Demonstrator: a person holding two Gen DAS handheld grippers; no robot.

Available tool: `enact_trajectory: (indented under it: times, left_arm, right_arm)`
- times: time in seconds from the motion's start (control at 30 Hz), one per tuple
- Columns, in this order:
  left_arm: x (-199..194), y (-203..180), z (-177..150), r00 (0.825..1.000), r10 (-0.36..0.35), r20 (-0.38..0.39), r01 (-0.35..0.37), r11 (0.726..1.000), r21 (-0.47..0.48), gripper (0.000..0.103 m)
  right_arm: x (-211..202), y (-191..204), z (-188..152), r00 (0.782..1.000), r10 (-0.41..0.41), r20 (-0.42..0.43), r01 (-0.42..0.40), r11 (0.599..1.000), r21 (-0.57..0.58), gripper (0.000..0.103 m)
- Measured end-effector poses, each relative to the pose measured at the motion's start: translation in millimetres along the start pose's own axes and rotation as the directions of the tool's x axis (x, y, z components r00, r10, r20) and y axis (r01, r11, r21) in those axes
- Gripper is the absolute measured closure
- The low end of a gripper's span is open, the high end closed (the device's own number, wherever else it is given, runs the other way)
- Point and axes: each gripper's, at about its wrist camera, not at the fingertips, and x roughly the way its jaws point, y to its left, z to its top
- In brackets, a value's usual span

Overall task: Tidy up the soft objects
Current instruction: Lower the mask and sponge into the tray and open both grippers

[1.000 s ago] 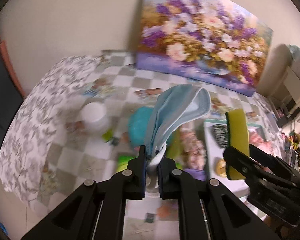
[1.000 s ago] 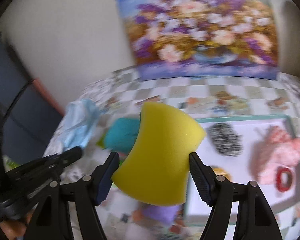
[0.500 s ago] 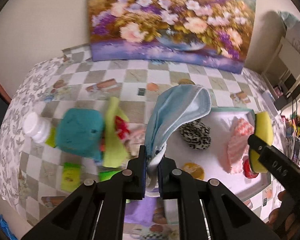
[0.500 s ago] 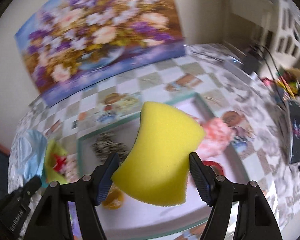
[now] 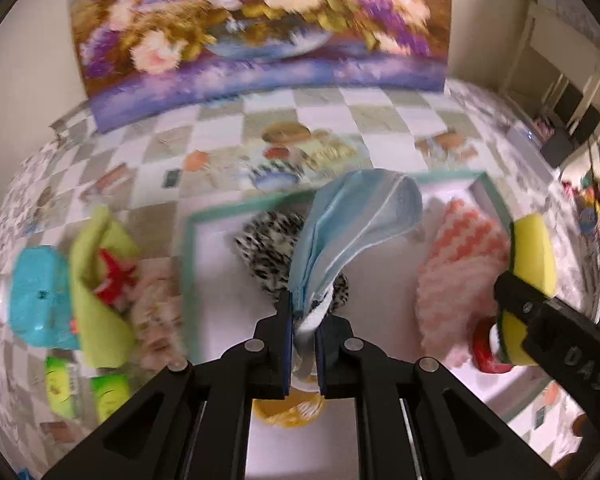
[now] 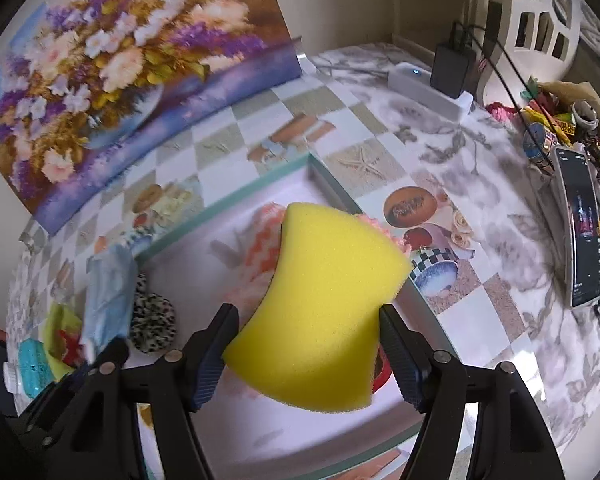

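Both loads are now being carried over the tray (image 5: pixel 192 264); a second ago they were being held over the checkered tablecloth (image 5: pixel 228 132), with the tray off at 3 o'clock. Drop-off is judged to be next.

The left gripper (image 5: pixel 303 332) is being kept nearly closed, pinching the light blue cloth (image 5: pixel 352 224), which is hanging out toward 12 o'clock above the leopard-print piece (image 5: pixel 268 244).

The right gripper (image 6: pixel 306 354) is being held wide, its pads pressed on the yellow sponge (image 6: pixel 324 308), over the pink knitted item (image 5: pixel 456 272) at the tray's 3 o'clock end.

More soft things are being left outside at 9 o'clock: a teal item (image 5: pixel 40 296) and a yellow-green cloth (image 5: pixel 96 300).

The orange thing (image 5: pixel 288 408) and the red ring (image 5: pixel 486 350) are being covered partly by the grippers. The painting (image 5: pixel 260 24) is being blurred by motion. Height above the tray floor cannot be told.
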Motion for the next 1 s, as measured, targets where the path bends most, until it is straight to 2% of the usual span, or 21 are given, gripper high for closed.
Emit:
enact_trajectory:
  times: [0.17,0.23,0.27,0.3,0.37,0.5,0.73,0.87,0.97,1.0]
  left_arm:
    - [9.8,0.7,1.2,0.999,-0.043,-0.005,0.043,0.999,-0.011,0.093]
    - [7.8,3.4,2.5,0.997,-0.075,-0.009,0.075,0.997,-0.027,0.089]
    - [5.5,5.5,3.1,0.995,-0.096,-0.012,0.096,0.995,-0.038,0.08]
    - [3.0,6.9,3.3,0.994,-0.105,-0.011,0.105,0.993,-0.048,0.065]
    - [-3.7,10.1,4.2,0.993,-0.12,-0.005,0.119,0.991,-0.064,0.052]
    - [-16.3,16.0,4.9,0.989,-0.145,-0.011,0.144,0.986,-0.084,0.048]
    - [-28.4,39.0,2.8,0.991,-0.132,-0.029,0.126,0.979,-0.163,0.039]
    - [-31.6,52.3,2.0,0.997,-0.071,-0.039,0.062,0.979,-0.192,0.032]
    - [-31.2,61.8,0.9,0.998,-0.04,-0.041,0.03,0.976,-0.216,0.02]
    - [-30.5,65.7,0.3,0.999,-0.032,-0.042,0.022,0.973,-0.228,0.017]
  right_arm:
    - [12.4,-2.8,0.7,1.0,0.003,-0.029,-0.003,1.0,0.01,0.028]
    - [12.6,-2.2,1.2,0.999,0.0,-0.032,0.0,1.0,0.007,0.028]
    - [11.6,-1.6,1.3,0.999,0.002,-0.033,-0.002,1.0,0.005,0.028]
    - [10.4,-1.1,1.5,0.999,0.005,-0.033,-0.004,1.0,0.005,0.027]
    - [8.1,0.0,1.8,0.999,0.01,-0.035,-0.01,1.0,0.004,0.027]
    - [0.4,2.3,2.0,0.999,0.02,-0.027,-0.02,1.0,0.002,0.026]
    - [-12.5,7.3,0.7,0.999,0.034,-0.005,-0.034,0.999,-0.014,0.023]
    - [-12.4,10.3,-0.8,0.999,0.047,-0.007,-0.048,0.999,-0.022,0.018]
    - [-9.0,12.7,-2.4,0.999,0.05,-0.02,-0.05,0.998,-0.027,0.016]
    - [-8.3,13.0,-2.9,0.999,0.049,-0.022,-0.05,0.998,-0.026,0.01]
